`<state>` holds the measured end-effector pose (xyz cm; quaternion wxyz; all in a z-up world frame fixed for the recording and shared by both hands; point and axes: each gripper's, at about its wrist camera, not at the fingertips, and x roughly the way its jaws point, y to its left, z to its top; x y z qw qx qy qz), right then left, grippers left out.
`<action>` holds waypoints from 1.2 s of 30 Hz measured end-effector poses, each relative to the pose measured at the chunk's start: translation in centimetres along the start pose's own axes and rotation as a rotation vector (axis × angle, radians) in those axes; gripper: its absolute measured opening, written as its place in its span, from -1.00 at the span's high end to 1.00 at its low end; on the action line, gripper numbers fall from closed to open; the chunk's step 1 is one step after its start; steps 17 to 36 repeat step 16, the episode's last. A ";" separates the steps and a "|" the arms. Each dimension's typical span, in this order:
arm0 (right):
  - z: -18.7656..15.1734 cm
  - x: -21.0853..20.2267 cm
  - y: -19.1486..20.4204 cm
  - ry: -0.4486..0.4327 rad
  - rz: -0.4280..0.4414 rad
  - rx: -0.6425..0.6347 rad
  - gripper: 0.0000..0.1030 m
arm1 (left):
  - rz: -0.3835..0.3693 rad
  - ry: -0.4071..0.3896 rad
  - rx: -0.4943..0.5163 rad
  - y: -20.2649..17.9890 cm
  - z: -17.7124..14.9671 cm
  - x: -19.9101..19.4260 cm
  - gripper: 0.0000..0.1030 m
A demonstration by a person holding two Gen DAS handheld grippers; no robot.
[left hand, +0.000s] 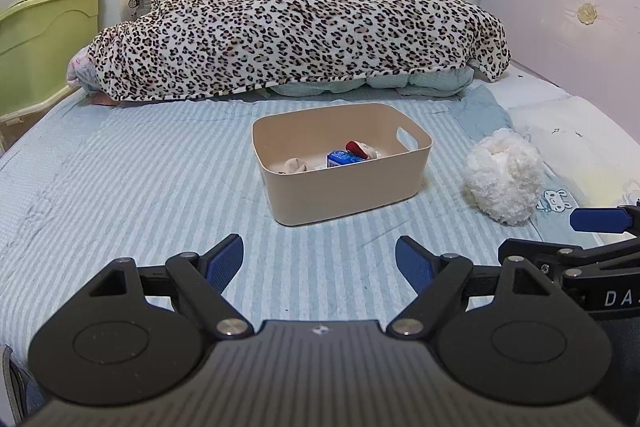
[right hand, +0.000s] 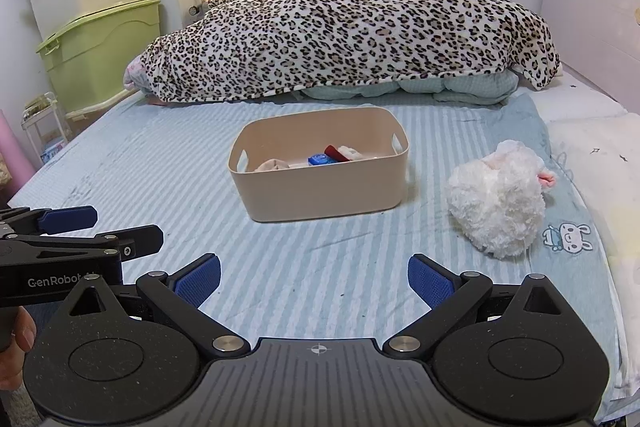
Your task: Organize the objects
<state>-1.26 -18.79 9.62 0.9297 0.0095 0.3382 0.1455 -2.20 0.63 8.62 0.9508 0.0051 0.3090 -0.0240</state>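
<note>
Here both grippers hang low and level over the striped sheet [left hand: 140,163], side by side; the left gripper [left hand: 319,259] and the right gripper [right hand: 314,277] gape wide, holding nothing. The beige basket [right hand: 320,187] sits at 12 o'clock, the fluffy white toy [right hand: 496,205] at 2 o'clock.

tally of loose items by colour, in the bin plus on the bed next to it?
White: 2, the fluffy plush toy on the bed and a white item in the beige bin
Beige: 1, cloth
Blue: 1, small carton
Red: 1, item
Total: 5
</note>
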 end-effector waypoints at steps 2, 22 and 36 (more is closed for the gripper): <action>0.0 0.0 -0.1 0.002 -0.002 0.002 -0.97 | 0.000 0.001 0.002 0.0 0.1 0.0 -0.63; -0.3 1.2 -0.5 0.035 -0.007 0.023 -0.97 | 0.021 0.007 -0.003 0.2 0.0 0.5 -0.84; -0.3 1.2 -0.5 0.035 -0.007 0.023 -0.97 | 0.021 0.007 -0.003 0.2 0.0 0.5 -0.84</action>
